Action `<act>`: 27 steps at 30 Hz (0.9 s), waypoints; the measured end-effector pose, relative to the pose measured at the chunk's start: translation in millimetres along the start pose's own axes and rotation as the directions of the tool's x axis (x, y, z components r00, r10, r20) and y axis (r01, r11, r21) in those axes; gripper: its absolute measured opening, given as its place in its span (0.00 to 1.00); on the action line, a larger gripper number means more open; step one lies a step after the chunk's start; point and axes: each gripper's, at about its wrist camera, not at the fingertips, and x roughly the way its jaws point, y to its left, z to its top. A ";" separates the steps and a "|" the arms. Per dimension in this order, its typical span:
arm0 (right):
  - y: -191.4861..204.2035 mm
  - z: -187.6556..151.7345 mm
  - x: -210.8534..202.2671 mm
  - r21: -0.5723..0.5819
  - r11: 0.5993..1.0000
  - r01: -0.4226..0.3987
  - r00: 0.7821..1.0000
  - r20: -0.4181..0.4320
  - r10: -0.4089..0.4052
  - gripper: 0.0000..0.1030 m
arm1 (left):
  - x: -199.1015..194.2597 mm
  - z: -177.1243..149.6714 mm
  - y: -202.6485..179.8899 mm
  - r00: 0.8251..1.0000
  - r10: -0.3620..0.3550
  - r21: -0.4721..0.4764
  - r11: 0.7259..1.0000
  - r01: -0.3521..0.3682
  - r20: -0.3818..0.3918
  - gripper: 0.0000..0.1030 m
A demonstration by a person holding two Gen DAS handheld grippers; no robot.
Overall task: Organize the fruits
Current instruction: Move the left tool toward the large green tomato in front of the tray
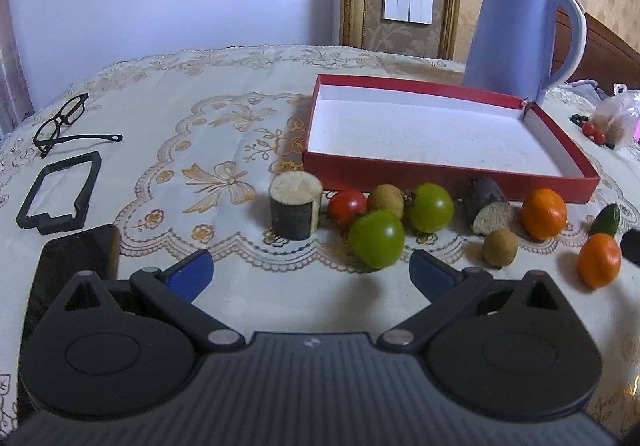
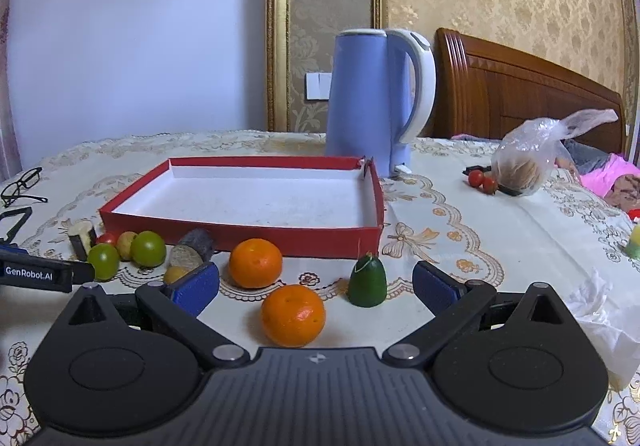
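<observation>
An empty red box (image 1: 440, 174) (image 2: 240, 234) with a white inside lies on the tablecloth. Fruit sits in a row before it: a cut dark cylinder (image 1: 295, 206), a red tomato (image 1: 347, 205), two green tomatoes (image 1: 377, 239) (image 1: 431, 207), two brown kiwis (image 1: 386, 200) (image 1: 500, 247), a cut dark piece (image 1: 488, 204), two oranges (image 2: 255, 263) (image 2: 293, 315) and a green cone-shaped fruit (image 2: 367, 281). My left gripper (image 1: 311, 274) is open, just short of the nearer green tomato. My right gripper (image 2: 316, 288) is open with the nearer orange between its fingers, untouched.
A blue kettle (image 2: 372, 98) stands behind the box. Black glasses (image 1: 60, 122), a black frame (image 1: 60, 190) and a phone (image 1: 72, 270) lie at the left. A plastic bag (image 2: 528, 158) with cherry tomatoes (image 2: 482, 180) beside it and crumpled tissue (image 2: 600, 322) lie at the right.
</observation>
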 end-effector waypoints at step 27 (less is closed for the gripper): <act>-1.9 -0.4 -1.3 -0.005 1.000 0.011 1.000 0.016 -0.011 1.00 | 10.1 -4.4 -18.1 0.999 0.025 0.037 0.999 -0.026 0.020 1.00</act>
